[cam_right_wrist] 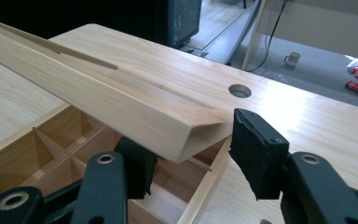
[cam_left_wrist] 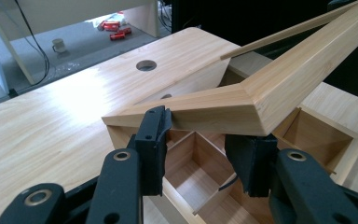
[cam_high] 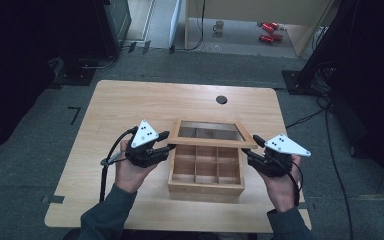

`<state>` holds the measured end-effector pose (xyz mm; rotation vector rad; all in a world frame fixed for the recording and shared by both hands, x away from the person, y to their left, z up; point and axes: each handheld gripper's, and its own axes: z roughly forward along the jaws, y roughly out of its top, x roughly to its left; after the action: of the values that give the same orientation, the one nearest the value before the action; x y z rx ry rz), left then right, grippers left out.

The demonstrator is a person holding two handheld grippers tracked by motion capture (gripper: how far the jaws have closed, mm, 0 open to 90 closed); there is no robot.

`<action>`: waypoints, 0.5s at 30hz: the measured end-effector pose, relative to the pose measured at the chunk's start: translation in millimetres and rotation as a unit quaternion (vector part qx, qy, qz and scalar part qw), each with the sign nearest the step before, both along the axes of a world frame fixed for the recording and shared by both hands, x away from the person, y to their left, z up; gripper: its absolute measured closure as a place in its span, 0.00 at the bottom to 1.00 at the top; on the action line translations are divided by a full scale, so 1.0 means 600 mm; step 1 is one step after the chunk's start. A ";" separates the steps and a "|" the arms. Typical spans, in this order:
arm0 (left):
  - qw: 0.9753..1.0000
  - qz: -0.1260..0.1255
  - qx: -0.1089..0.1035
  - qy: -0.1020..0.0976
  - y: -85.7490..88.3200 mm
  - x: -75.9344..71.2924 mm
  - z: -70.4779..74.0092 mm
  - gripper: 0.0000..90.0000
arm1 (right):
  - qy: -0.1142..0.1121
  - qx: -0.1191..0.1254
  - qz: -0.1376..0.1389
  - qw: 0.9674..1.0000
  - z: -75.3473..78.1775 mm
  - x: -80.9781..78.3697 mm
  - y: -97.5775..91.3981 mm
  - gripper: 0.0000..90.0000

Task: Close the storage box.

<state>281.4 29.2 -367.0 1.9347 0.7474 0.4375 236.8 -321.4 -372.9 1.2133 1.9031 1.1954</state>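
Note:
A wooden box (cam_high: 206, 187) with several open compartments stands near the front middle of the table. Its glass-windowed lid (cam_high: 210, 142) is tilted up, hinged at the back. My left gripper (cam_high: 169, 148) is shut on the lid's front left corner; in the left gripper view one pad presses the lid (cam_left_wrist: 242, 100) rail and the other sits beneath the corner. My right gripper (cam_high: 252, 150) is shut on the front right corner. In the right gripper view the lid (cam_right_wrist: 121, 102) corner lies between the pads, above the compartments (cam_right_wrist: 51, 140).
The light wooden table (cam_high: 130, 105) has a round cable hole (cam_high: 221, 99) behind the box. On the floor beyond stand a mug (cam_high: 219, 26) and red cans (cam_high: 269, 31). Cables run over the floor at the right.

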 end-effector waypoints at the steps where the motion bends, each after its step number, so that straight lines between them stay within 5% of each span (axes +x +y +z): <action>1: 1.000 0.001 0.001 0.000 0.000 -0.002 -0.001 0.66 | 0.001 0.001 0.000 1.000 -0.001 -0.001 0.000 0.57; 15: 1.000 0.004 0.000 0.001 0.005 -0.023 -0.015 0.66 | 0.010 0.009 -0.001 1.000 -0.018 -0.016 0.000 0.56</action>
<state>267.4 32.4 -376.3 1.9323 0.7561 0.4402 227.4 -321.5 -383.5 1.2409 1.9085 1.2055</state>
